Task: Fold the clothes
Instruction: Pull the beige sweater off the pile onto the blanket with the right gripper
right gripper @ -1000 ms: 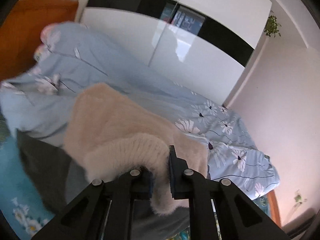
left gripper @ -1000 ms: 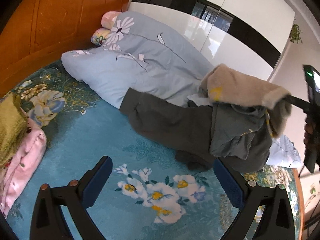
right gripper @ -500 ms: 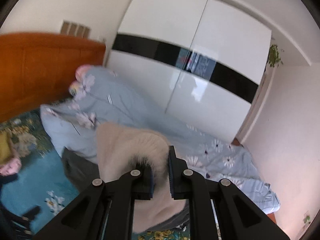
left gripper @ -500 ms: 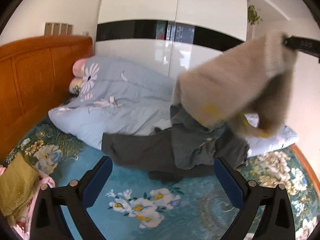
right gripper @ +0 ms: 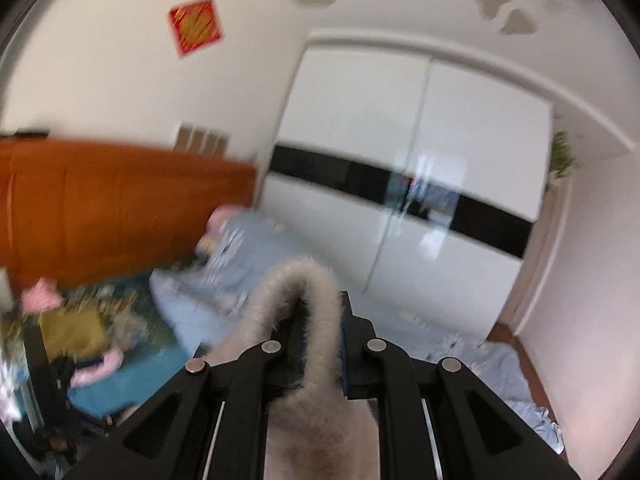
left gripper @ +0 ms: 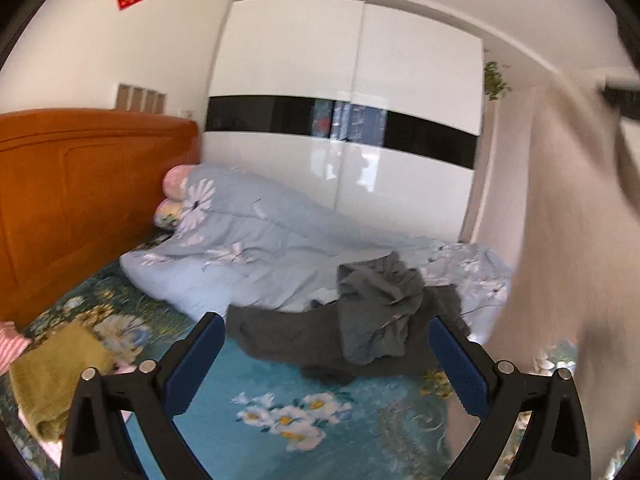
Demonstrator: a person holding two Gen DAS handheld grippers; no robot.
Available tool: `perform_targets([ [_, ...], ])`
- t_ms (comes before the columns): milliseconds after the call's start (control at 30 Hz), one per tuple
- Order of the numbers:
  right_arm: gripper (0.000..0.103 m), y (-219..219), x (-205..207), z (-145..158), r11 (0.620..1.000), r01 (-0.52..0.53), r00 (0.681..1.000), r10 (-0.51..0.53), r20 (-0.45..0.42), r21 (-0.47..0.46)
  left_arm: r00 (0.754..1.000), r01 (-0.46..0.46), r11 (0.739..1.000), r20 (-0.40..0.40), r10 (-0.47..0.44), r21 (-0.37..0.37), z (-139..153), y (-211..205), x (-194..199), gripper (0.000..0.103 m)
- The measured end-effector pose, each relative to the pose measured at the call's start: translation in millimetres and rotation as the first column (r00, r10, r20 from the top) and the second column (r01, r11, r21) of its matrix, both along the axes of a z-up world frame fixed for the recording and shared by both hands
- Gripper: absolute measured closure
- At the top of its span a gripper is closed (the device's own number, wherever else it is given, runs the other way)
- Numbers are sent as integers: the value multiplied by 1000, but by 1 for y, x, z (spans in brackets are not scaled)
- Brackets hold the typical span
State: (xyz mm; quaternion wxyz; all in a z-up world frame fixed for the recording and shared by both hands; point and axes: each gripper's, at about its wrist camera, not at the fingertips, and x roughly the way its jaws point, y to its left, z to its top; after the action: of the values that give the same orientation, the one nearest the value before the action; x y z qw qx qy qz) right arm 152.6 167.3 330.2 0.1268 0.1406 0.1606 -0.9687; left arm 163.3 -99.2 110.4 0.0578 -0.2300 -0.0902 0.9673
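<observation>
One beige fuzzy garment (left gripper: pixel 568 264) hangs lengthwise from the right gripper (right gripper: pixel 320 344), pinched at its top edge, right of the left gripper (left gripper: pixel 326 354), whose fingers stand wide and empty above the bedspread (left gripper: pixel 248 376).

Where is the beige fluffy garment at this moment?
The beige garment is pinched in the right gripper and held up in the air. In the left wrist view it hangs at the right edge, beside the pile of grey clothes on the bed.

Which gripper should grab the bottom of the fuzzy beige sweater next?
Probably the left gripper: its jaws are open and empty, and the fuzzy beige sweater hangs just to its right. The right gripper is already clamped on the sweater's top.
</observation>
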Motion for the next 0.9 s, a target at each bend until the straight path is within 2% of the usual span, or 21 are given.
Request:
perform_targets([
  [67,91,-14,-24,-34,998,-37,993,31,116,44,1000,-17,1000,14,17,4,-2,-9,9,0],
  [133,91,-35,-60,-110,995,-73,955,50,293,69,999,-34,999,27,33,9,-4,-19,17,0],
  [167,91,-45,-77,-148,993,-92,924,56,378,78,998,-43,998,56,41,40,-12,-23,20,0],
  [233,91,-66,-112,-224,987,-129,843,59,534,95,991,-50,994,130,37,100,-34,-29,25,0],
  [300,91,-84,-135,-297,983,-130,772,18,635,130,975,-53,996,219,36,72,-58,-25,21,0],
  [400,91,-111,-173,-386,986,-87,689,-43,723,141,940,-38,998,340,18,52,-93,-11,8,0],
  [500,91,-119,-209,-414,994,9,639,-91,764,111,910,-20,997,415,-13,75,-121,11,-12,0],
  [567,91,-116,-228,-424,994,35,614,-105,782,105,887,7,999,460,-29,51,-138,32,-26,0],
  [667,90,-114,-240,-435,997,31,567,-76,820,71,854,68,998,517,-63,11,-163,70,-42,0],
  [733,89,-110,-242,-437,999,5,558,-46,829,52,843,95,995,533,-74,-12,-170,85,-50,0],
  [767,82,-106,-240,-432,999,-13,559,-24,829,37,841,102,995,536,-74,-23,-173,90,-53,0],
  [867,54,-83,-232,-411,1000,-25,574,22,819,-10,832,120,991,551,-69,-56,-181,108,-60,0],
  [900,53,-75,-230,-403,999,-27,580,39,814,-29,828,130,990,556,-73,-64,-183,114,-62,0],
])
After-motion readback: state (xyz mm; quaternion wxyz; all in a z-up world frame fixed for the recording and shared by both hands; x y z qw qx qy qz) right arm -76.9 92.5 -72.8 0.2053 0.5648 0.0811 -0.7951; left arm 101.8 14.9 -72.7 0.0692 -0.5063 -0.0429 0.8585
